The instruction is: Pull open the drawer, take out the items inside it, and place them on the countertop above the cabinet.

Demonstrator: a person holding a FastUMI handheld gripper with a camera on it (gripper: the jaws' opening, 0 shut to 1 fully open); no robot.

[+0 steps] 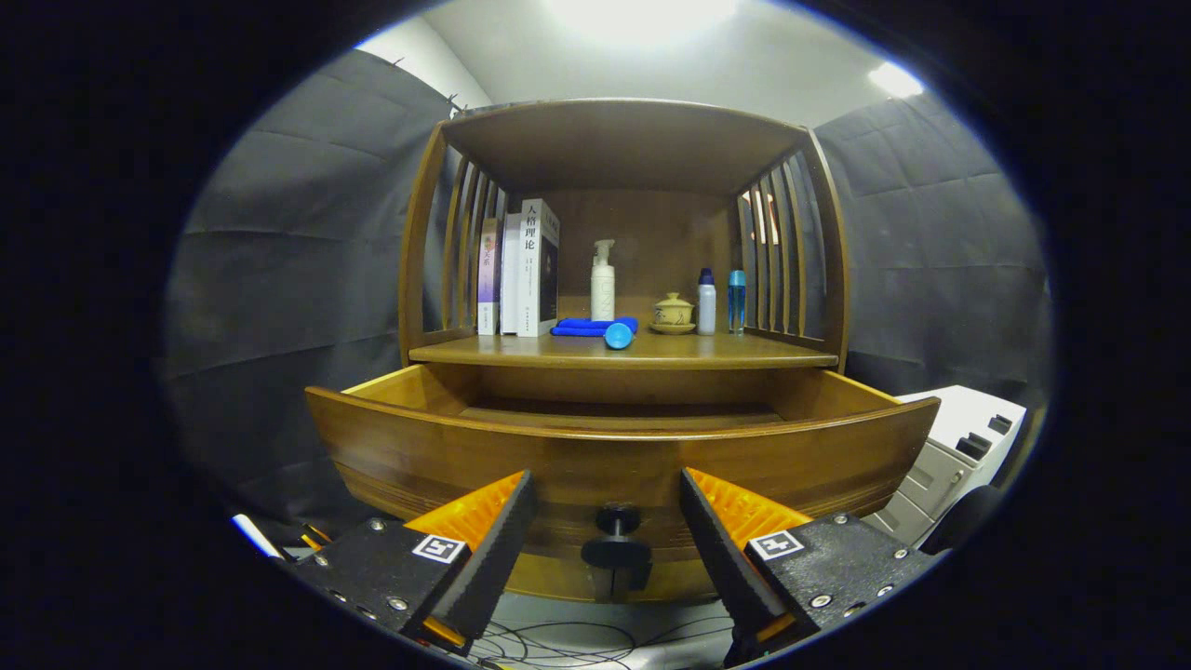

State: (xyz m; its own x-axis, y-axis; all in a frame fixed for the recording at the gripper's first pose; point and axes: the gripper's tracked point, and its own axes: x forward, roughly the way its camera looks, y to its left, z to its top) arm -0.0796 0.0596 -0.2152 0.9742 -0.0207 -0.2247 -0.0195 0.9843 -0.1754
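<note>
Jaws apart, drawer knob (615, 537) between, untouched

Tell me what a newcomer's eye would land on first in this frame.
The wide wooden drawer stands pulled open, its dark knob sitting between the fingers of the open tool, which does not touch it. Above it, on the countertop, a blue cloth and blue tube lie in front of a white pump bottle, with upright books to one side and a small lidded pot and two bottles to the other.
</note>
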